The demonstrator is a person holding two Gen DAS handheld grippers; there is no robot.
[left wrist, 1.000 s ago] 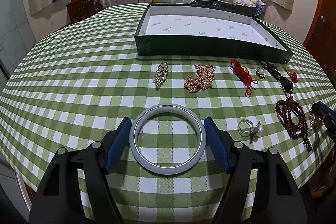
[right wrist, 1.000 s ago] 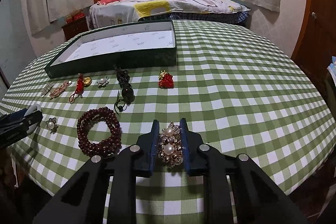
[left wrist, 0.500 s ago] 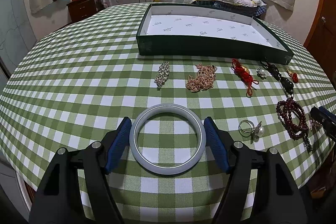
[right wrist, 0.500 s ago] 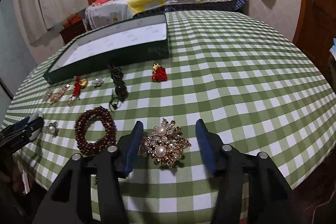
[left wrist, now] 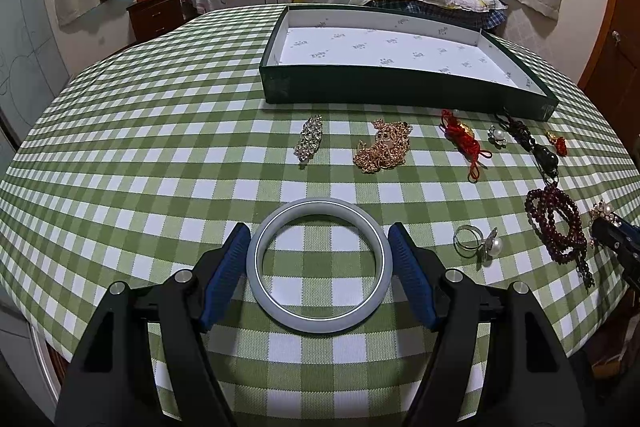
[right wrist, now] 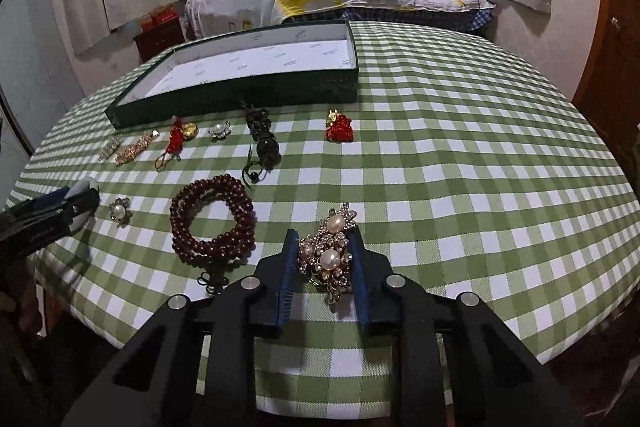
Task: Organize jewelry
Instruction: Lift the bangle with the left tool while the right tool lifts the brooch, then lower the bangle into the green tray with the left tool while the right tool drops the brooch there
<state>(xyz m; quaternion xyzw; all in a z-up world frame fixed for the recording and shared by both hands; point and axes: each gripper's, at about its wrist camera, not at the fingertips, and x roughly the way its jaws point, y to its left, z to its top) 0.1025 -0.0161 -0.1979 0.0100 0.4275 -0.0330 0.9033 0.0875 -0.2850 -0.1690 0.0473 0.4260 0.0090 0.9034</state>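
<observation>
My left tongs (left wrist: 319, 263) sit near the table's (left wrist: 120, 155) front edge, their blue pads either side of the grey bangle (left wrist: 319, 264), clamped on it; the green box (left wrist: 360, 89) lies empty toward the far edge. Further right, past the pearl ring (left wrist: 478, 241) and dark red beads (right wrist: 212, 217), my right tongs (right wrist: 325, 259) have just been closing and now pinch the pearl brooch (right wrist: 330, 253) between their pads, near the front edge.

Both views are evenly lit by soft indoor light with faint shadows, sharp at centre, strongly bowed by fisheye distortion toward dark vignetted corners, with mild glare on the grey bangle (left wrist: 319, 264).
</observation>
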